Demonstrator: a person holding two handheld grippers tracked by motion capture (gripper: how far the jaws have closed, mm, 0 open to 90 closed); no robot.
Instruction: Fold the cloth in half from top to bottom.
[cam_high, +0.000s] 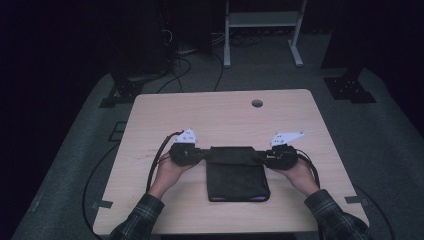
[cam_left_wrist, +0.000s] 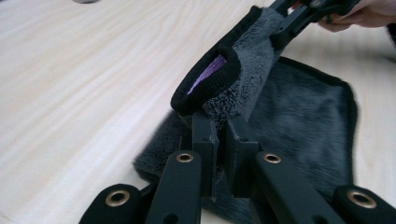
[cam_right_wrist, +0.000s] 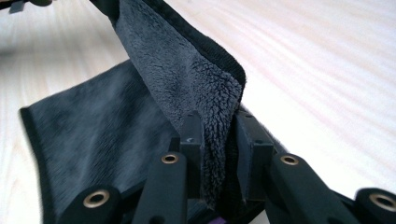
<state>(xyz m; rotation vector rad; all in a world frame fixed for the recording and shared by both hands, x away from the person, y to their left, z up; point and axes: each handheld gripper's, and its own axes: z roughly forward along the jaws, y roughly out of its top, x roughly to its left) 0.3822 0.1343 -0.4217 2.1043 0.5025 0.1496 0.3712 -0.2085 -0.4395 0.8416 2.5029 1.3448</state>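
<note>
Item: dark grey fleece cloth (cam_high: 237, 177) with black bound edge and a purple layer showing inside the fold, lying on the pale wooden table (cam_high: 220, 112), toward the person's side of it and well short of the round cable hole (cam_high: 257, 103) at the far edge. The nearer part of the cloth lies flat; its far edge is lifted off the wood and doubled over, apparently so that it can be carried across the flat part as a fold. Left gripper (cam_left_wrist: 219, 140): jaws pressed together on the cloth's far left corner, pinching the pile. Right gripper (cam_right_wrist: 219, 140): jaws clamped on the cloth's far right corner, a thick wad of fleece between them. One gripper at each end of the lifted edge keeps that edge taut and straight, which should let the fold land square. Hands (cam_high: 170, 172) sit just outside the cloth's two sides.
</note>
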